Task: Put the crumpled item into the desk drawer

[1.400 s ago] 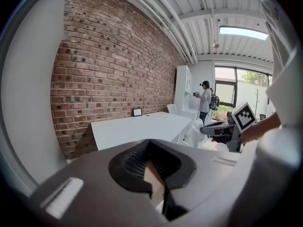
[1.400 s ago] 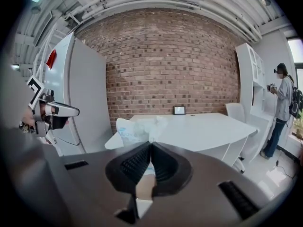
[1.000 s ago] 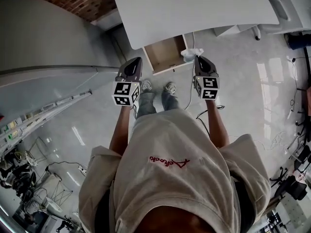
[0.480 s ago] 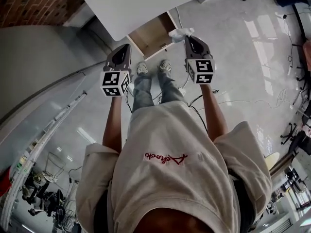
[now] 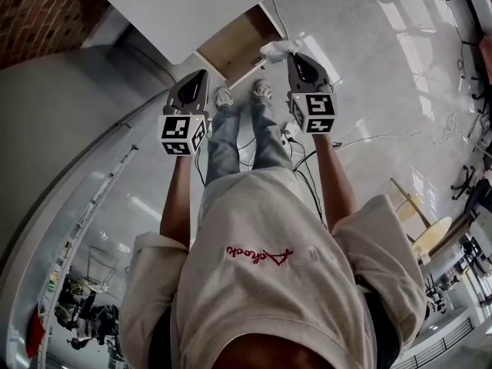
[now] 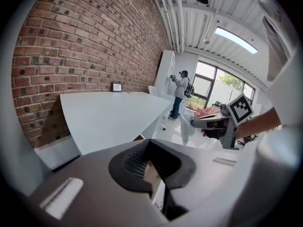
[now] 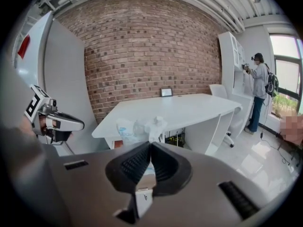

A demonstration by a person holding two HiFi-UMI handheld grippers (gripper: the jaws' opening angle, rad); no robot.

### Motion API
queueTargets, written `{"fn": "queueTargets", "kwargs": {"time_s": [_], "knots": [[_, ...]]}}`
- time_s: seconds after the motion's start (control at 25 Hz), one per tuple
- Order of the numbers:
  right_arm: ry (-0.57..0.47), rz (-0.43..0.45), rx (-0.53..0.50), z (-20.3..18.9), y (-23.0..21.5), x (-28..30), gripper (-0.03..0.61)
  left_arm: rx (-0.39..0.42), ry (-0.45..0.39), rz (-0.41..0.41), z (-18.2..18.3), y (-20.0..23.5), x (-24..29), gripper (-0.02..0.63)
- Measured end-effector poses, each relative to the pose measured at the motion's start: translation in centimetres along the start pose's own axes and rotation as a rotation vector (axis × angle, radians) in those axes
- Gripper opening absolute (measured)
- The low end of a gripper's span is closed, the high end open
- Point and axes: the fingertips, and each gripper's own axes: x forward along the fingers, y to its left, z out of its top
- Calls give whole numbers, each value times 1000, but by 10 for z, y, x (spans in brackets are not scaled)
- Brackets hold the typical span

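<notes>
Right gripper (image 5: 296, 58) fingers clamped on crumpled item (image 5: 277, 49), bulging past their tips, left gripper (image 5: 201, 75) fingers together, drawer (image 5: 231, 46) open nearby

The crumpled item (image 7: 142, 126) looks like thin, creased plastic film, partly clear, partly white. The desk (image 5: 192, 6) top is smooth matt white, and its drawer (image 5: 233, 44) is pale wood inside. The floor (image 5: 369, 75) is glossy. The brick wall (image 7: 142, 46) is rough. The left gripper (image 6: 148, 140) and right gripper (image 7: 150, 143) have matt grey plastic shells and ribbed black pads.
</notes>
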Motion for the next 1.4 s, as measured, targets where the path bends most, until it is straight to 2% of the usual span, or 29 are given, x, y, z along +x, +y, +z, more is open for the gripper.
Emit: {"fn": "queueTargets", "kwargs": {"time_s": [0.32, 0.68, 1.12, 1.4], "knots": [[57, 13, 27, -49, 17, 18, 14, -29, 49, -35, -53, 3, 17, 9], [121, 61, 46, -121, 40, 36, 14, -63, 84, -30, -118, 10, 34, 9], [159, 114, 45, -160, 52, 51, 14, -93, 90, -26, -153, 10, 51, 9], [135, 157, 16, -161, 59, 70, 14, -97, 84, -14, -166, 16, 63, 9]]}}
